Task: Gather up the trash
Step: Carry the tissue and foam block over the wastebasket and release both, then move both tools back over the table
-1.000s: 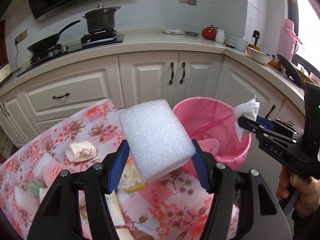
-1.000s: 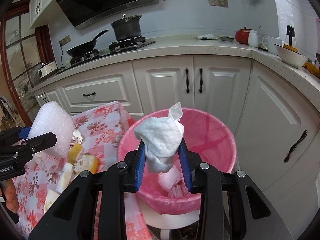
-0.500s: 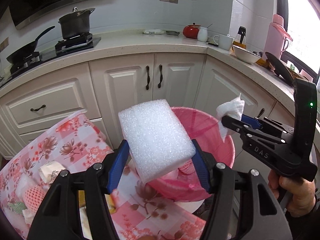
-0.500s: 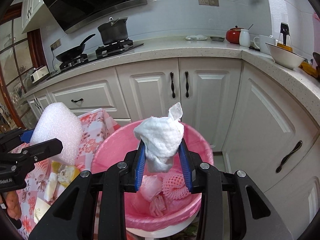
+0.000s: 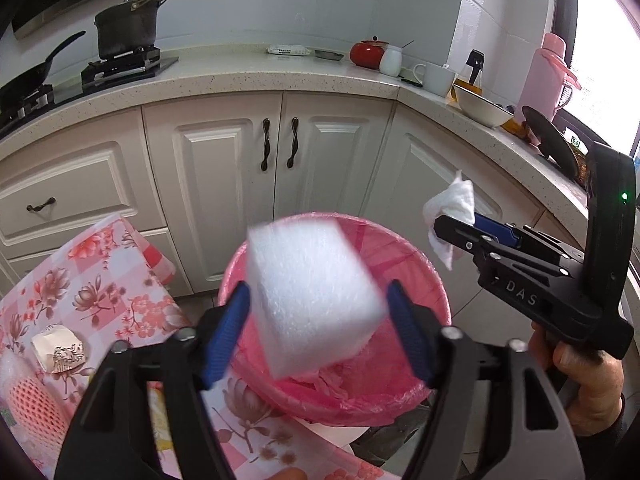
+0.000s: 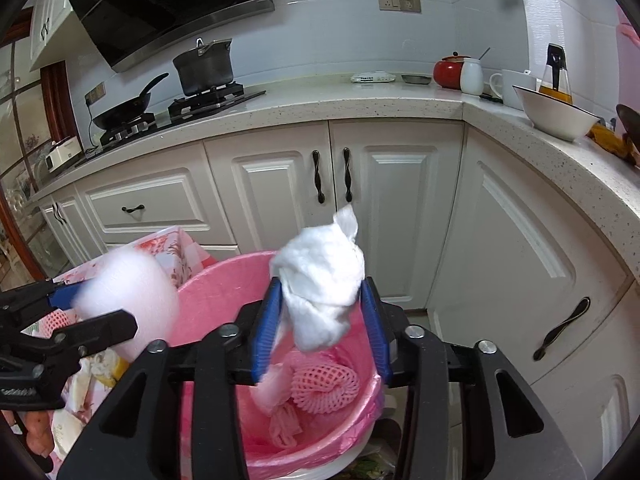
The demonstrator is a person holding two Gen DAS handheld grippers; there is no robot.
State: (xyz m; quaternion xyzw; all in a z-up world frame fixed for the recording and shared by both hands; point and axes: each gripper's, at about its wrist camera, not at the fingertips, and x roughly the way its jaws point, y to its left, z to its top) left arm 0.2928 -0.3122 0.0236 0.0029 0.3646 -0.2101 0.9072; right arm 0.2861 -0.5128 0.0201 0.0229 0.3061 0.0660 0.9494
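A pink-lined trash bin (image 5: 404, 248) stands below both grippers; it also shows in the right wrist view (image 6: 216, 292). My left gripper (image 5: 320, 328) is open; a blurred white foam block (image 5: 312, 292) hangs loose between its fingers, over the bin. The block shows blurred in the right wrist view (image 6: 128, 296). My right gripper (image 6: 322, 324) has its fingers spread, and a crumpled white tissue (image 6: 324, 276) sits between them, above the bin; whether they still pinch it is unclear. The tissue (image 5: 450, 212) also shows in the left wrist view.
The bin holds pink foam netting (image 6: 324, 384) and other scraps. A floral-clothed table (image 5: 80, 280) at left carries a tea bag wrapper (image 5: 58, 348), netting (image 5: 32, 404) and peels. White cabinets (image 6: 280, 188) and a countertop (image 6: 360, 100) with pots and dishes stand behind.
Both grippers moved over the bin. The left gripper's fingers opened and the foam block came loose, tilting and blurring. The right gripper's fingers have widened around the tissue.
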